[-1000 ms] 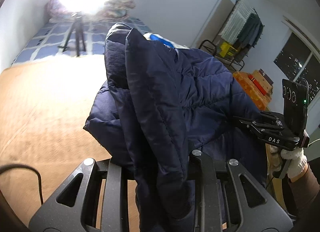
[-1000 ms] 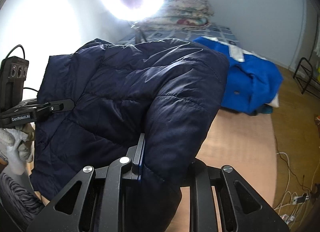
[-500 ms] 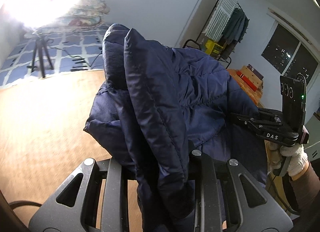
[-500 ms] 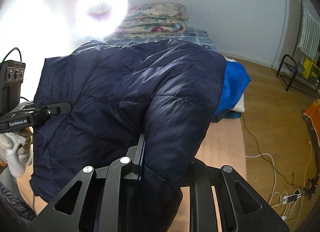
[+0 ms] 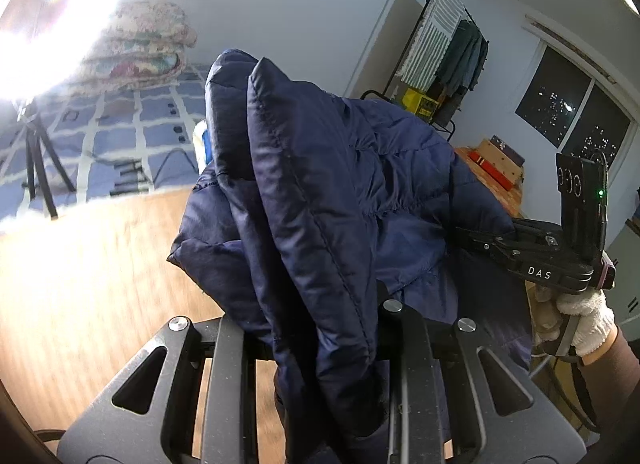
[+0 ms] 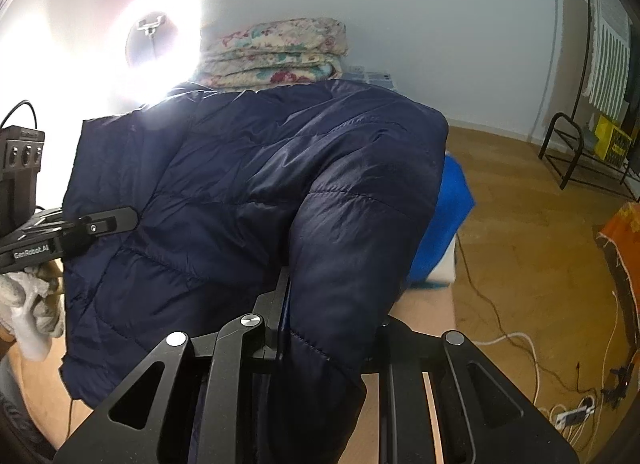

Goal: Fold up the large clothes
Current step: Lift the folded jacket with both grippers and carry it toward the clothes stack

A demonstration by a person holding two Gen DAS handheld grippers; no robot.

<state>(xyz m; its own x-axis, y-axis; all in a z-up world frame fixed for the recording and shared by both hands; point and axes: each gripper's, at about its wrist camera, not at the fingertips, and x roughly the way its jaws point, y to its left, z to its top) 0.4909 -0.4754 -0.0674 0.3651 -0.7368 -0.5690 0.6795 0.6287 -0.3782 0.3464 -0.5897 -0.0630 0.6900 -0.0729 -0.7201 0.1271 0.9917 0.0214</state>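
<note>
A navy quilted puffer jacket [image 5: 340, 191] hangs in the air between my two grippers, bunched and draped over both. My left gripper [image 5: 320, 344] is shut on a thick fold of it. My right gripper [image 6: 320, 324] is shut on another fold; its body also shows at the right of the left wrist view [image 5: 532, 256]. The jacket [image 6: 248, 191] fills the right wrist view, and the left gripper's body shows at its left edge [image 6: 80, 232]. The fingertips are hidden under fabric.
A blue garment [image 6: 448, 223] lies behind the jacket on a tan surface. A blue checked mat [image 5: 120, 135], folded floral quilts [image 6: 276, 51], a tripod [image 5: 36, 167] and a bright lamp stand behind. A clothes rack [image 5: 444, 55] and floor cables [image 6: 520, 340] are at right.
Both grippers have swung with the jacket toward the right of the room; the background has shifted left. The grip on the jacket is the same.
</note>
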